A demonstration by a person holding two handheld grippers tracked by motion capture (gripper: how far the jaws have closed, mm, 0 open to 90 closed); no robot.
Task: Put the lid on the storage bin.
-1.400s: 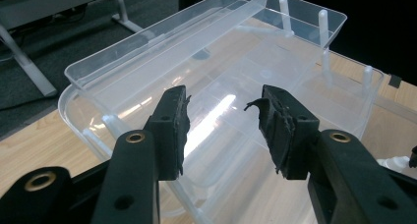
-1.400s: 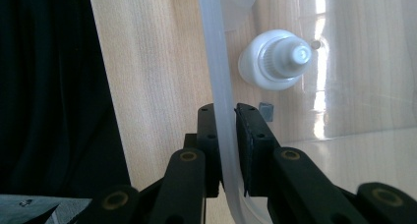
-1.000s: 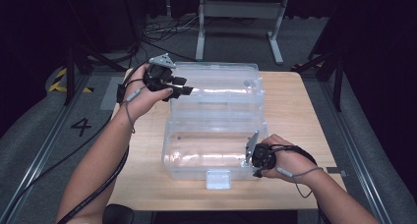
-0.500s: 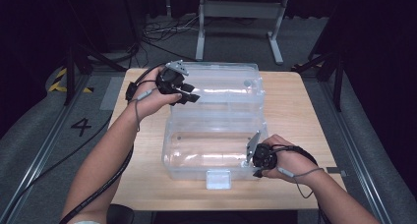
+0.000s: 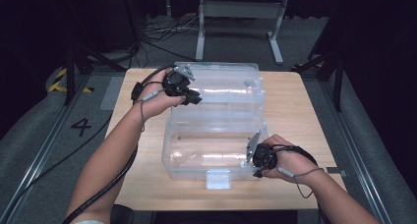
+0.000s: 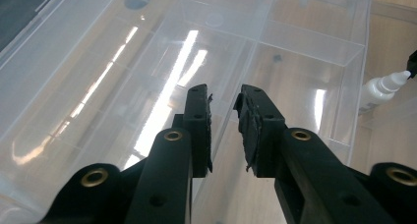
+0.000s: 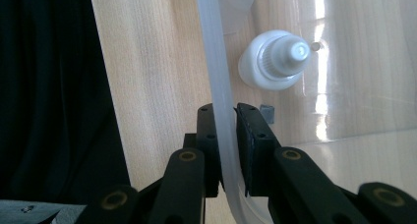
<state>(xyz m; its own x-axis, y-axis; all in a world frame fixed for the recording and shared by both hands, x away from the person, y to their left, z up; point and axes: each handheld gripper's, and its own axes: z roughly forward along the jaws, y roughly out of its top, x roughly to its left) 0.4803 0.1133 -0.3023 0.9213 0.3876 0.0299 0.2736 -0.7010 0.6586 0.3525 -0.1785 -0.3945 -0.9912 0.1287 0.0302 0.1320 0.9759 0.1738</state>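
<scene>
Lying open on the light wooden table (image 5: 305, 106), the clear plastic compartment box (image 5: 216, 135) has its near rim pinched by the right gripper (image 7: 225, 117); the left gripper (image 6: 223, 98), jaws just closing, straddles a divider without touching. Dark floor with cables (image 5: 157, 32) surrounds.

Clear plastic box (image 5: 215, 150) lay open on my wooden table (image 5: 295, 111), my left gripper (image 5: 183, 86) at its lid (image 5: 221, 86), my right gripper (image 5: 258, 157) at its near right corner.

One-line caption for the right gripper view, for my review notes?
Right gripper clamped on the rim of a clear plastic box, with a small white bottle standing inside it.
</scene>
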